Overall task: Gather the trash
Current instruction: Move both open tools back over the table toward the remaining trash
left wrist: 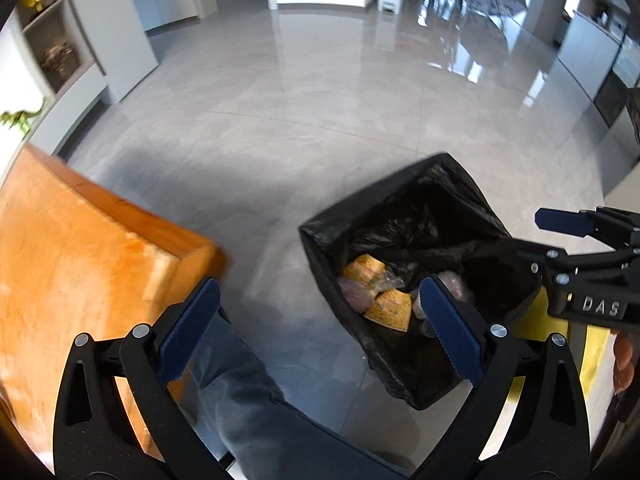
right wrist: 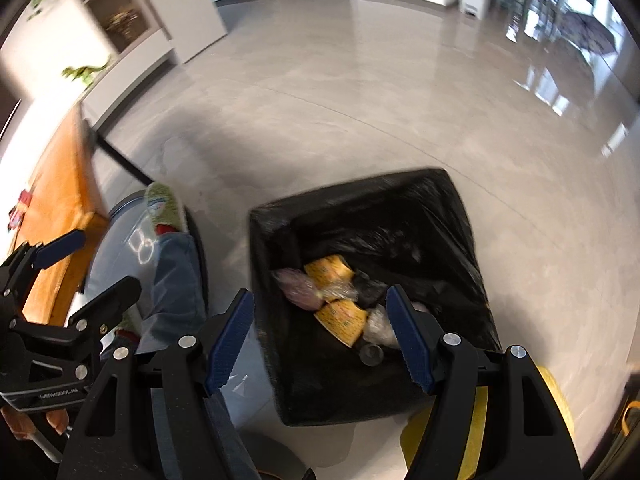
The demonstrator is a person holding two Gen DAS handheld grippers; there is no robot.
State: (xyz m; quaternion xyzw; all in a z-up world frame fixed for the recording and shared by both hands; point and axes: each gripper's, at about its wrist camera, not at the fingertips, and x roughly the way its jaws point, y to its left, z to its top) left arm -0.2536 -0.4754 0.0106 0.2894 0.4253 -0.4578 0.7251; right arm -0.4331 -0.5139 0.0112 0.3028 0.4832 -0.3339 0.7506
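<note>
Bin liner (right wrist: 360, 216) (already holding wrappers) lay directly below and ahead of the right gripper (right wrist: 320, 340), nearer than the left gripper (left wrist: 316, 328); both stood spread, empty.

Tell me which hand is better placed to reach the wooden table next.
Left, probably. The left gripper is open, empty, beside the wooden table; the right gripper, also open, hangs over the bin.

One black-lined bin (right wrist: 452, 216), two yellow paper bowls (right wrist: 342, 318), one wooden table (left wrist: 72, 248).
</note>
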